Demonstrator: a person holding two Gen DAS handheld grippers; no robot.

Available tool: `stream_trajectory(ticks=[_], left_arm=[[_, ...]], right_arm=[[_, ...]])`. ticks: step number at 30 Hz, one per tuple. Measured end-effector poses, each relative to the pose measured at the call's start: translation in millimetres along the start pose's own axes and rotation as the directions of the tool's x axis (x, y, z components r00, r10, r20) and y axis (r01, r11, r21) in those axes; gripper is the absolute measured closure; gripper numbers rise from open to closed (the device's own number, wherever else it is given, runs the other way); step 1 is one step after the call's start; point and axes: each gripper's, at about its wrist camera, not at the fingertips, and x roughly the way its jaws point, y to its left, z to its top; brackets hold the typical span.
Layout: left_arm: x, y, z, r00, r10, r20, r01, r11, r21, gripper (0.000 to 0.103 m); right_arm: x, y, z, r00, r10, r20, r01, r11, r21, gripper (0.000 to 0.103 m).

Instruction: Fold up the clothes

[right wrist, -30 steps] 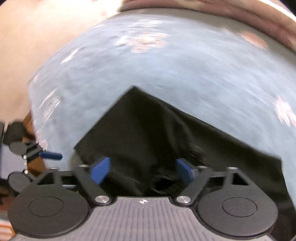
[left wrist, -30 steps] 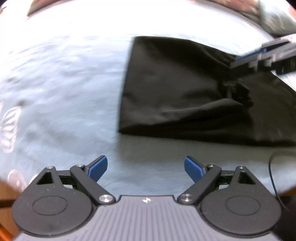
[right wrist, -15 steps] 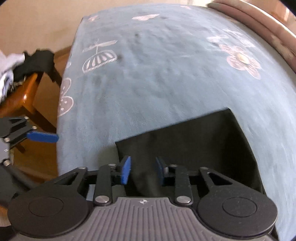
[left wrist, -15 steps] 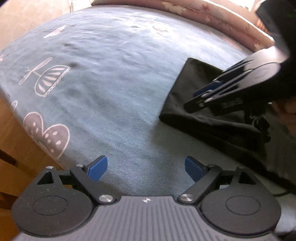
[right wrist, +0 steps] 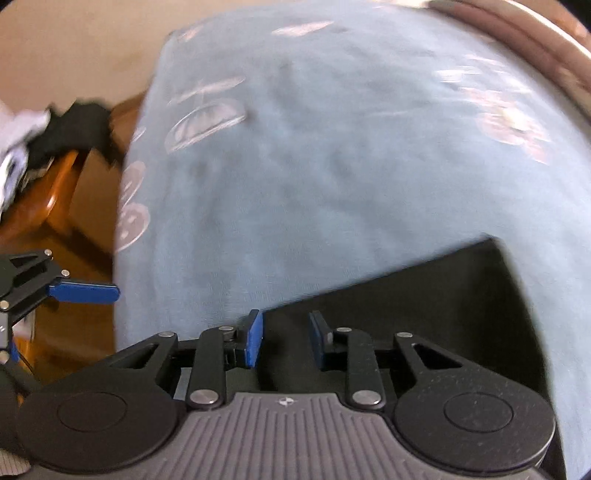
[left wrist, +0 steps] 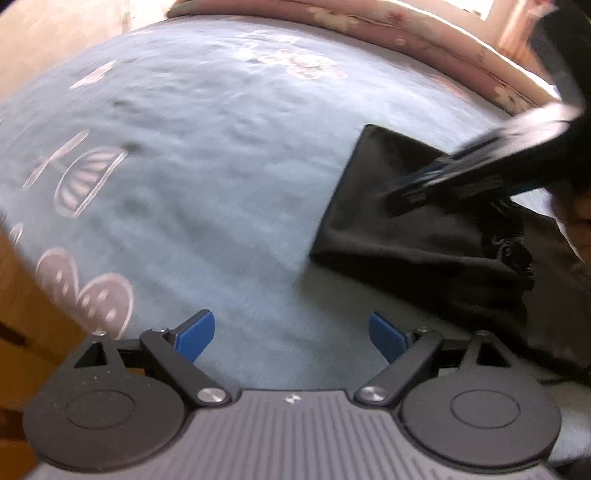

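Observation:
A black garment (left wrist: 406,240) lies folded on the blue patterned bed sheet (left wrist: 203,166), with a bunched drawstring waist at its right side. My left gripper (left wrist: 291,336) hangs open over bare sheet near the bed's edge, left of the garment and apart from it. In the left wrist view my right gripper (left wrist: 397,201) reaches in from the upper right, low over the cloth. In the right wrist view its blue fingers are drawn close together at the right gripper (right wrist: 285,339), with a ridge of the black garment (right wrist: 424,306) pinched between them.
A pink flowered bolster (left wrist: 369,22) runs along the far side of the bed. Left of the bed stands a wooden chair (right wrist: 44,192) holding a pile of dark and white clothes (right wrist: 55,129). One blue finger (right wrist: 85,291) of the left gripper shows beside the bed's edge.
One second ago my right gripper stood wide open over the garment; its fingers then narrowed onto the cloth and have stayed so. The left gripper backed away leftward, still open.

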Motion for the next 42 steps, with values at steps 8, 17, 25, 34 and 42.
stream_trajectory(ticks=[8,17,25,34,42], left_arm=[[18.9,-50.7,36.4,0.989,-0.149,-0.007,0.148,0.975,0.165,0.013],[57.4,-129.6,47.6,0.939,-0.329,-0.098,0.34,0.851,0.401,0.012],[61.1,-174.1,28.3,0.886,-0.389,-0.252,0.46,0.668,0.586,0.011],[58.3,-202.8,14.4,0.842,-0.378,-0.385,0.539,0.627,0.563,0.011],[34.8,-191.4,40.6,0.837,-0.41,-0.362,0.547,0.637,0.543,0.011]], right_arm=[[-79.9,-78.2,-85.1,0.967,-0.251,-0.041,0.252,0.926,0.282,0.07],[-67.3,-85.5,-153.6,0.98,-0.197,-0.028,0.182,0.834,0.52,0.069],[-88.6,-109.4,-197.4,0.968,-0.241,-0.065,0.223,0.718,0.659,0.063],[-109.9,-117.0,-220.7,0.962,-0.267,-0.057,0.229,0.675,0.701,0.056],[-125.6,-119.7,-236.7,0.962,-0.27,-0.044,0.219,0.664,0.715,0.054]])
